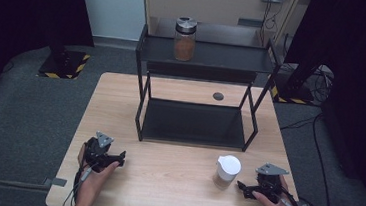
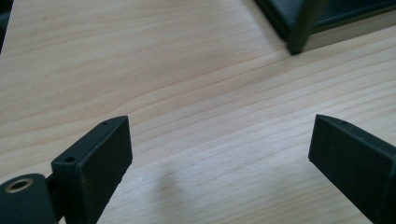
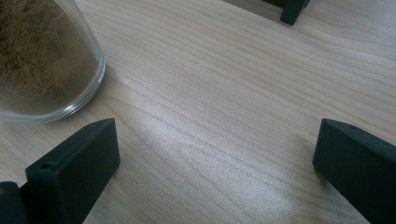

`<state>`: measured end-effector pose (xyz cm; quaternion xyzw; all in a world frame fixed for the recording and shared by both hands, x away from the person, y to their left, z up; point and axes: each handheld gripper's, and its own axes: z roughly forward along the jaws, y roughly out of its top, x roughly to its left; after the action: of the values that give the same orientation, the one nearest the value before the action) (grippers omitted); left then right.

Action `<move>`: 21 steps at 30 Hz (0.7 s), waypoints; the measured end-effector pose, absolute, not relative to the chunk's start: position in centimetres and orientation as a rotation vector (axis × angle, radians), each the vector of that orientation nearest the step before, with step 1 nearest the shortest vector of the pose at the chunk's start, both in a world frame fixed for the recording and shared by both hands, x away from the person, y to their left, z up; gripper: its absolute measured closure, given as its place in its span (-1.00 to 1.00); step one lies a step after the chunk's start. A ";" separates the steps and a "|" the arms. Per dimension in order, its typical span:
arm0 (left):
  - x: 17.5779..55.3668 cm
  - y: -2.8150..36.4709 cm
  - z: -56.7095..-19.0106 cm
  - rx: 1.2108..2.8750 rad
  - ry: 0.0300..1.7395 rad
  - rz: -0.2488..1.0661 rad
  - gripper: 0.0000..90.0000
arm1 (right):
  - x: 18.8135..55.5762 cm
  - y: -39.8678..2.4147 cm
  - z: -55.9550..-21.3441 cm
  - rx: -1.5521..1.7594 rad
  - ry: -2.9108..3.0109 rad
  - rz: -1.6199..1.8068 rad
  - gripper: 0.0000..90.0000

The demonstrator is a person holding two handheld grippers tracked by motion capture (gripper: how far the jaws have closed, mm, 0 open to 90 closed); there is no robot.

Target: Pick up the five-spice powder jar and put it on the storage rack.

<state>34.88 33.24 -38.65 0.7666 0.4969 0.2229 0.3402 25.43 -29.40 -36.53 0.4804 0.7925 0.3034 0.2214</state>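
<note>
A glass jar with a white lid (image 1: 227, 170) holds brown powder and stands on the wooden table (image 1: 174, 182) near its front right. My right gripper (image 1: 244, 189) rests just right of it, open and empty; in the right gripper view the jar's base (image 3: 44, 60) sits at the upper left, beyond the left jaw. My left gripper (image 1: 117, 158) lies low at the front left, open, with bare wood (image 2: 219, 140) between its jaws. A second jar with a dark lid (image 1: 184, 39), also filled with brown powder, stands on the top level of the black shelf (image 1: 210, 55).
The black two-level shelf stands mid-table, its lower tray (image 1: 194, 124) bare; one of its feet (image 2: 301, 32) shows ahead of the left gripper. A small dark disc (image 1: 217, 96) lies on the table behind the shelf. Grey floor surrounds the table.
</note>
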 end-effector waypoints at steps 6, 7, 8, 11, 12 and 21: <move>35.8 34.6 -39.9 1.963 1.364 0.551 -0.89 | 25.4 -29.3 -36.5 1.336 2.187 0.837 -0.97; 35.9 34.8 -40.0 1.961 1.366 0.549 -0.89 | 25.3 -29.3 -36.5 1.335 2.187 0.837 -0.97; 35.9 34.9 -40.2 1.950 1.362 0.549 -0.89 | 25.3 -29.3 -36.5 1.333 2.188 0.836 -0.97; 35.9 35.1 -40.4 1.952 1.344 0.547 -0.89 | 25.3 -29.3 -36.5 1.336 2.186 0.837 -0.97; 35.9 35.1 -40.5 1.953 1.337 0.541 -0.89 | 25.2 -29.3 -36.5 1.336 2.185 0.836 -0.97; 36.2 34.7 -40.8 1.977 1.307 0.514 -0.91 | 25.1 -29.2 -36.5 1.342 2.180 0.834 -0.97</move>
<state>36.20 34.71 -40.84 0.7635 0.5048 0.1985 0.3505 25.14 -29.21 -36.52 0.4859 0.7893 0.3020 0.2228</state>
